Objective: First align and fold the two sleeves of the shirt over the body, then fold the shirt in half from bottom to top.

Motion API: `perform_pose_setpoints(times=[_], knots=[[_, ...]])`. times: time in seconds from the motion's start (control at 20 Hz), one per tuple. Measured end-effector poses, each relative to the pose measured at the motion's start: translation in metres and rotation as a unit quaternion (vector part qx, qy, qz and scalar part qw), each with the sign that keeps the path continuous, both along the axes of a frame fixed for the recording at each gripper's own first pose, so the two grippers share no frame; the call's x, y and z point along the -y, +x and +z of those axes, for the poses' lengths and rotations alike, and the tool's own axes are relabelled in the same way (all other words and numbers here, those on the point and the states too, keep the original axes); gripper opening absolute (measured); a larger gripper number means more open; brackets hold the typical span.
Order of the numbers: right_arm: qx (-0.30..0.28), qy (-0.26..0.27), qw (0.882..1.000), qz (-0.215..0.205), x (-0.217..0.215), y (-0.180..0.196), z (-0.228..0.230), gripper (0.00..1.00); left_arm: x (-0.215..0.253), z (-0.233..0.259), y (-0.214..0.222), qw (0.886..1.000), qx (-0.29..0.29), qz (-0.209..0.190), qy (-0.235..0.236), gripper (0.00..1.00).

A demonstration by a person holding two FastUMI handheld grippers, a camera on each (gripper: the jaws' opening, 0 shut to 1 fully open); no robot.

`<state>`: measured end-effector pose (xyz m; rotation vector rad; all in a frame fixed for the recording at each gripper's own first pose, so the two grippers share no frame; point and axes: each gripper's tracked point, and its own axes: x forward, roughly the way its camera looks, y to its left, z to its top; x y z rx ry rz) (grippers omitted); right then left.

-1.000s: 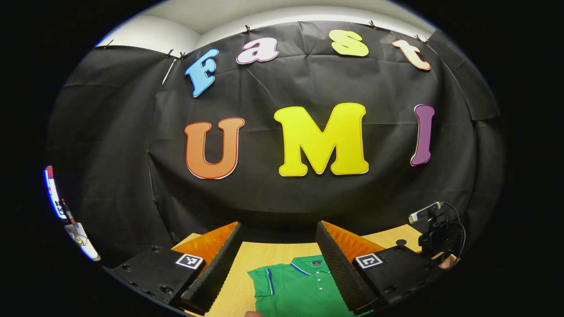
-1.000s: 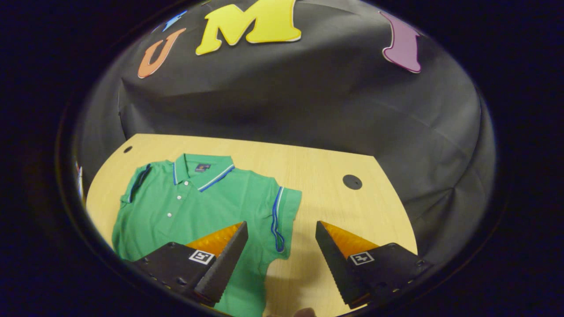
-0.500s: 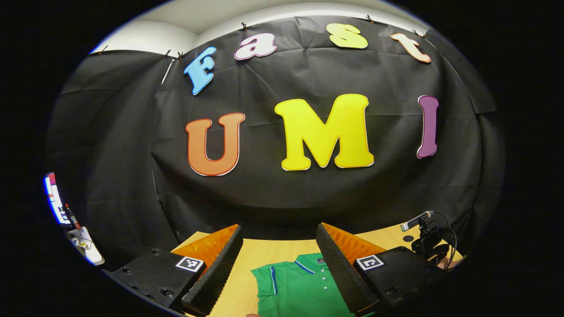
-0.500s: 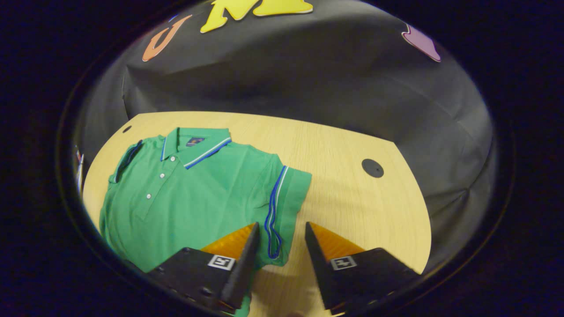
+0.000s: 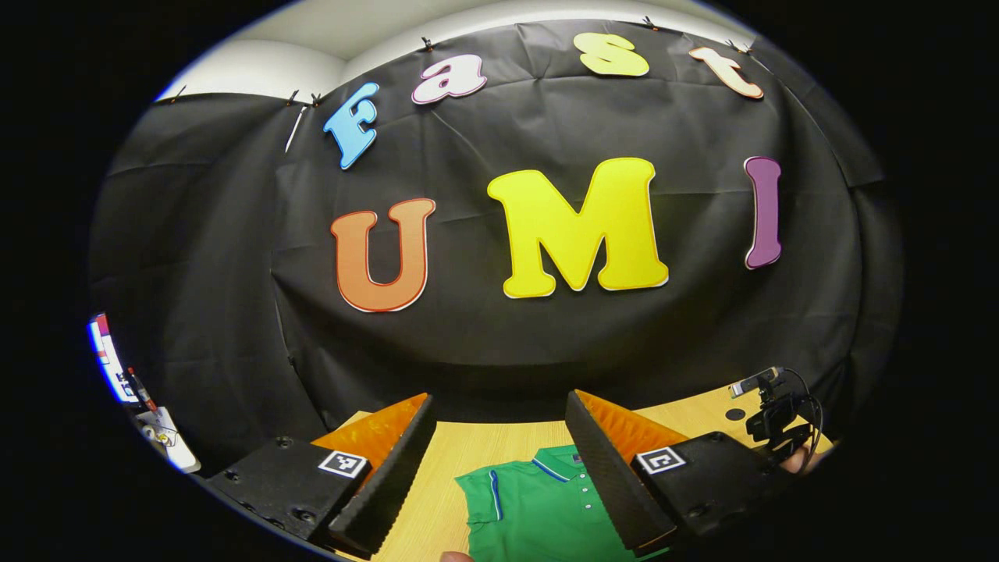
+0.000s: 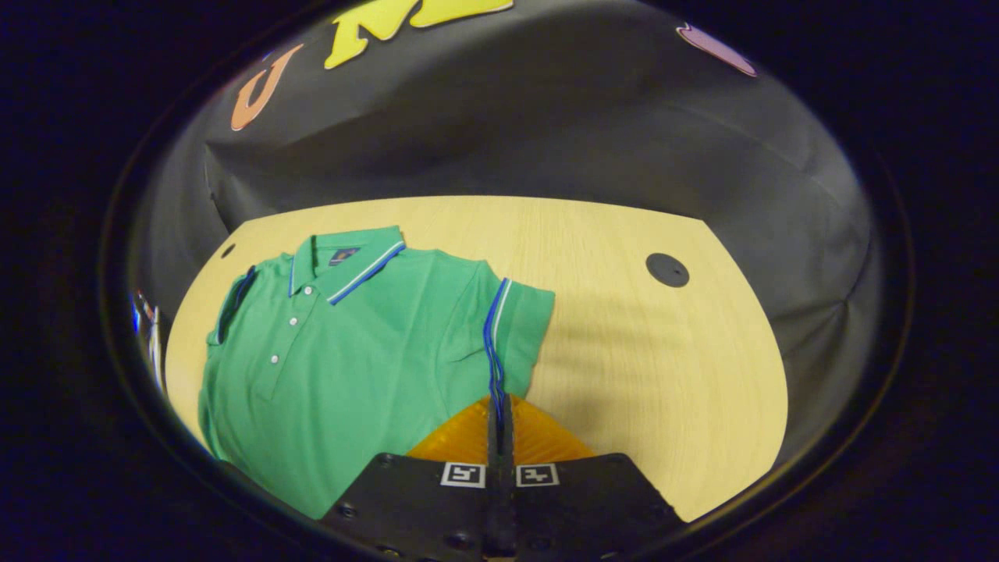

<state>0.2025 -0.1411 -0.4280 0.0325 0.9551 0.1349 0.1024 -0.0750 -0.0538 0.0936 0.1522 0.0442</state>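
Observation:
A green polo shirt [image 6: 359,343] with blue-and-white trim lies flat, face up, on the light wooden table [image 6: 640,343], collar toward the booth wall. In the right gripper view my right gripper [image 6: 499,406] is shut on the striped cuff of the near sleeve [image 6: 515,320] at its lower edge. The other sleeve [image 6: 234,300] lies at the shirt's far left. In the left gripper view my left gripper [image 5: 499,398] is open and held above the table, with the shirt [image 5: 538,507] below and between its fingers, untouched. The right gripper [image 5: 773,417] and a hand show at the far right.
A black round cap [image 6: 667,270] sits in the table to the right of the shirt, and a smaller one [image 6: 227,250] at the far left corner. The black cloth wall closes the table's far side. A lit screen [image 5: 109,359] stands off the left edge.
My right gripper moved forward and down onto the near sleeve's cuff and went from open to shut on it. My left gripper drifted slightly, still open.

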Motion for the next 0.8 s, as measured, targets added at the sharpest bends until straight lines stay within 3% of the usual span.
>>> perform_pose_setpoints(times=[0.4, 0.8], knots=[[0.032, 0.040, 0.998, -0.025, -0.025, 0.007, 0.052, 0.00, -0.013, -0.004, -0.002, 1.000, -0.004, 0.010, -0.018, 1.00], [0.037, 0.071, 0.997, 0.000, -0.110, 0.011, 0.080, 0.00, -0.047, -0.004, -0.018, 0.999, -0.005, 0.035, -0.021, 1.00]])
